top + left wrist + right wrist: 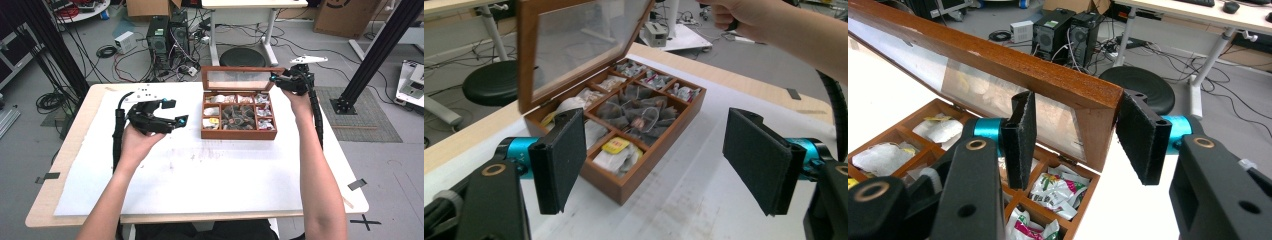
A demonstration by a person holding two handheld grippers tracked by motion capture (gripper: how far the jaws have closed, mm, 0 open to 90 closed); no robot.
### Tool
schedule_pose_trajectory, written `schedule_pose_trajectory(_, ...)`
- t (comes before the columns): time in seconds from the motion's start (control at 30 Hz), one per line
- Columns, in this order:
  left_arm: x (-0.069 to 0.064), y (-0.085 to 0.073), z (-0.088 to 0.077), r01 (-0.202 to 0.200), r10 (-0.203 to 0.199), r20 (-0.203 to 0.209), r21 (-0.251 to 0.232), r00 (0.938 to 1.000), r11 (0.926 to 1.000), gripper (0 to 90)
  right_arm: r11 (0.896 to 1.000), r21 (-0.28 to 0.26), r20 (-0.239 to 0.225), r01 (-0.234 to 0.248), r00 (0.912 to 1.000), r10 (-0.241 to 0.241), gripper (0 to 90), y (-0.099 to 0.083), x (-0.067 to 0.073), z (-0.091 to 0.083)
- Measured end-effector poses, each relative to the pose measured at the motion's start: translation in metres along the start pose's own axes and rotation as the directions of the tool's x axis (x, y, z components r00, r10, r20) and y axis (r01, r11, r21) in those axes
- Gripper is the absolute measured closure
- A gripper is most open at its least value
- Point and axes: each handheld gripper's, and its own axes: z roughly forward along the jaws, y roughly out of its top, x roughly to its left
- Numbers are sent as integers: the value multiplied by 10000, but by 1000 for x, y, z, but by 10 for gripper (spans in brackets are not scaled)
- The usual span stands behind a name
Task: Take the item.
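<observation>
Now the right tongs (1075, 142) clasp the box's raised lid (998, 62) at its corner, while the left tongs (659, 162) hang released beside the box (624, 187).

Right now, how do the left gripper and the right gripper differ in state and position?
The left gripper has wide-open jaws holding nothing, while the right gripper is closed across the corner of the wooden tea box's glass lid. The left gripper hovers over the white mat beside the box; the right gripper sits at the lid's far corner. Both have black padded jaws.

My right gripper (1075, 142) is hiding the lid (998, 65) corner; packets (239, 112) in the box's far compartments are blurring together.
</observation>
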Motion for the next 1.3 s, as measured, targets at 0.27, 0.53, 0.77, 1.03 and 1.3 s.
schedule_pose_trajectory(0.27, -7, 16, 39, -533, 497, 502, 739, 9975, 9958, 254, 9999, 54, -12, 115, 9999, -114, 513, 0, 1, -1)
schedule_pose_trajectory(0.53, -17, 27, 69, -773, 702, 743, 972, 9948, 9923, 254, 9998, 39, -8, 178, 9998, -178, 509, 0, 1, -1)
schedule_pose_trajectory(0.77, -11, 35, 93, -1130, 889, 1525, 1578, 9843, 9810, 257, 9998, 54, -2, 181, 9998, -181, 506, 1, 1, -1)
schedule_pose_trajectory(1.03, 2, 45, 104, -1439, 1032, 1898, 2150, 9764, 9660, 256, 9998, 0, -79, 192, 9998, -192, 506, 0, 0, 0)
schedule_pose_trajectory(1.3, -33, 37, 105, -1420, 1249, 957, 1997, 9875, 9695, 257, 9997, 13, -98, 239, 9997, -239, 506, 0, 0, -1)
